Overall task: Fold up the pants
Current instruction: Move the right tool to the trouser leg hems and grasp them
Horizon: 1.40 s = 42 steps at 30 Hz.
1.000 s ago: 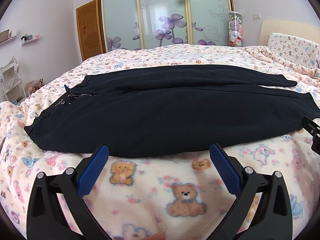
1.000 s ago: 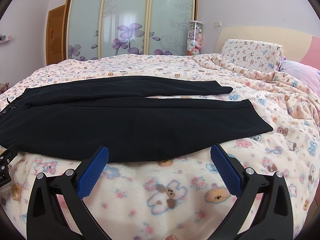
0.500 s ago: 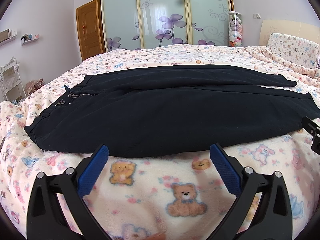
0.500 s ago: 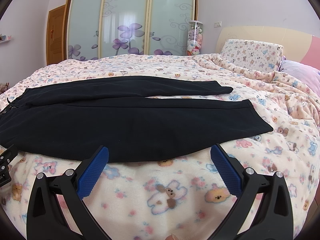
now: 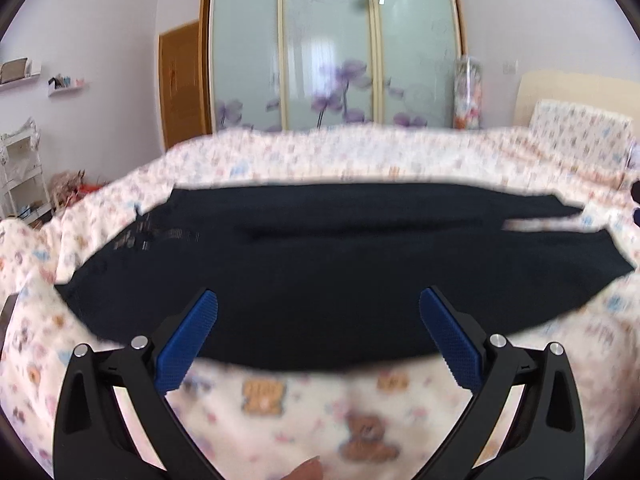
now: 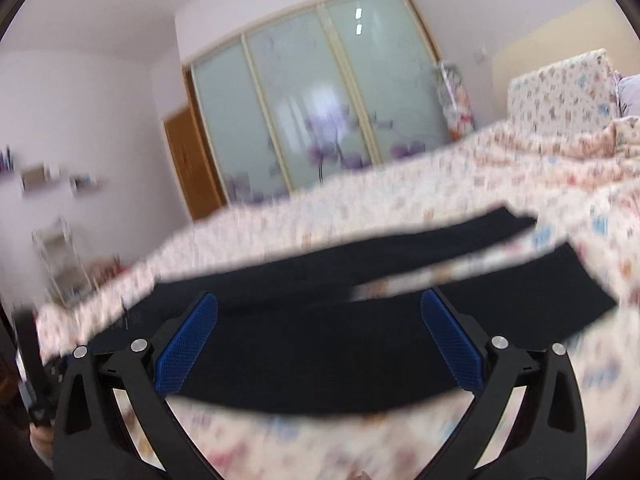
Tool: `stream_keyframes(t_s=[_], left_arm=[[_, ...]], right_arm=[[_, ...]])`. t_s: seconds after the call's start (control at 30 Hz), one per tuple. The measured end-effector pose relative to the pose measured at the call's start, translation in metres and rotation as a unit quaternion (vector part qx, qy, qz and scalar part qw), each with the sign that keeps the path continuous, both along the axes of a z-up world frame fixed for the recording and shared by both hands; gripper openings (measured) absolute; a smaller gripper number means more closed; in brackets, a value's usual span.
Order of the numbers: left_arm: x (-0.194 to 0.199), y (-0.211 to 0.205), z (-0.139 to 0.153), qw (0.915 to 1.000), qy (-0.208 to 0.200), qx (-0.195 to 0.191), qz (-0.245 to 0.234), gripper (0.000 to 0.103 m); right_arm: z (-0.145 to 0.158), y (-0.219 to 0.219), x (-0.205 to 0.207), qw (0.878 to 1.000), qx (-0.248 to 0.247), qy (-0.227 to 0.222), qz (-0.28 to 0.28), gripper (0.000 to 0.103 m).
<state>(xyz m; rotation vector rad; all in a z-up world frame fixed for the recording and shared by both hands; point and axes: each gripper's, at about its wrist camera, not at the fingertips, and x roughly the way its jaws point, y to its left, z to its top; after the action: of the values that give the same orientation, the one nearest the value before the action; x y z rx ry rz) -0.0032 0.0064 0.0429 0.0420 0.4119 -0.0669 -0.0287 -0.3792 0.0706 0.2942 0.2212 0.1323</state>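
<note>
Dark navy pants [image 5: 320,264] lie spread flat across the bed, waistband at the left and the two legs running right. In the left wrist view my left gripper [image 5: 319,302] is open, its blue pads over the near edge of the pants with nothing between them. The right wrist view is tilted and blurred; the pants [image 6: 328,344] fill its middle, the two leg ends splitting apart at the right. My right gripper [image 6: 319,303] is open above the near leg, holding nothing.
A teddy-bear print blanket [image 5: 304,404] covers the bed. A patterned pillow [image 5: 580,132] and headboard are at the right. Sliding glass wardrobe doors [image 5: 332,52] stand behind the bed, and a white shelf rack [image 5: 20,168] stands at the far left.
Both grippers have moved forward and lifted toward the pants, blurring the views. The right gripper has tilted and swung left. Both stay open.
</note>
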Motion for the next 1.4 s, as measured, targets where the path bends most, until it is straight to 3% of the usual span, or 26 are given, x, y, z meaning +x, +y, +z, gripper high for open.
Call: stream_keyframes(t_s=[0.07, 0.2, 0.27, 0.43, 0.57, 0.63, 0.7, 0.97, 1.17, 1.23, 1.33, 1.4], left_arm=[[-0.001, -0.003, 0.008, 0.9993, -0.035, -0.012, -0.001, 0.101], [0.002, -0.011, 0.002, 0.9971, -0.066, 0.004, 0.037, 0.101], [0.005, -0.011, -0.003, 0.9970, -0.064, 0.003, 0.044, 0.101], [0.011, -0.006, -0.006, 0.9980, -0.044, -0.009, 0.044, 0.101], [0.021, -0.004, -0.016, 0.9997, -0.008, -0.014, 0.018, 0.101], [0.023, -0.007, -0.022, 0.9998, 0.007, -0.015, -0.011, 0.101], [0.022, -0.013, -0.023, 0.9996, 0.006, -0.008, -0.025, 0.101], [0.033, -0.021, -0.028, 0.9974, 0.030, -0.010, -0.064, 0.101], [0.043, -0.018, -0.034, 0.9957, 0.055, -0.024, -0.070, 0.101], [0.045, -0.017, -0.035, 0.9954, 0.061, -0.027, -0.069, 0.101], [0.046, -0.013, -0.036, 0.9949, 0.064, -0.037, -0.069, 0.101], [0.047, -0.010, -0.036, 0.9945, 0.066, -0.043, -0.069, 0.101]], right_arm=[[0.016, -0.032, 0.017, 1.000, 0.015, 0.000, -0.002, 0.102], [0.032, -0.095, 0.075, 0.995, 0.032, 0.087, -0.021, 0.102], [0.029, -0.129, 0.107, 0.987, 0.064, 0.139, -0.050, 0.102], [0.007, -0.209, 0.179, 0.961, 0.170, 0.197, -0.092, 0.102], [-0.017, -0.244, 0.230, 0.952, 0.179, 0.219, -0.113, 0.101], [-0.027, -0.254, 0.252, 0.950, 0.171, 0.229, -0.122, 0.089], [-0.039, -0.263, 0.273, 0.948, 0.165, 0.240, -0.132, 0.084], [-0.065, -0.278, 0.328, 0.941, 0.142, 0.252, -0.174, 0.082], [-0.078, -0.267, 0.354, 0.938, 0.070, 0.284, -0.187, 0.059], [-0.083, -0.264, 0.354, 0.935, 0.049, 0.292, -0.197, 0.041], [-0.083, -0.269, 0.342, 0.941, 0.064, 0.272, -0.191, 0.023], [-0.075, -0.267, 0.332, 0.948, 0.063, 0.256, -0.178, 0.021]])
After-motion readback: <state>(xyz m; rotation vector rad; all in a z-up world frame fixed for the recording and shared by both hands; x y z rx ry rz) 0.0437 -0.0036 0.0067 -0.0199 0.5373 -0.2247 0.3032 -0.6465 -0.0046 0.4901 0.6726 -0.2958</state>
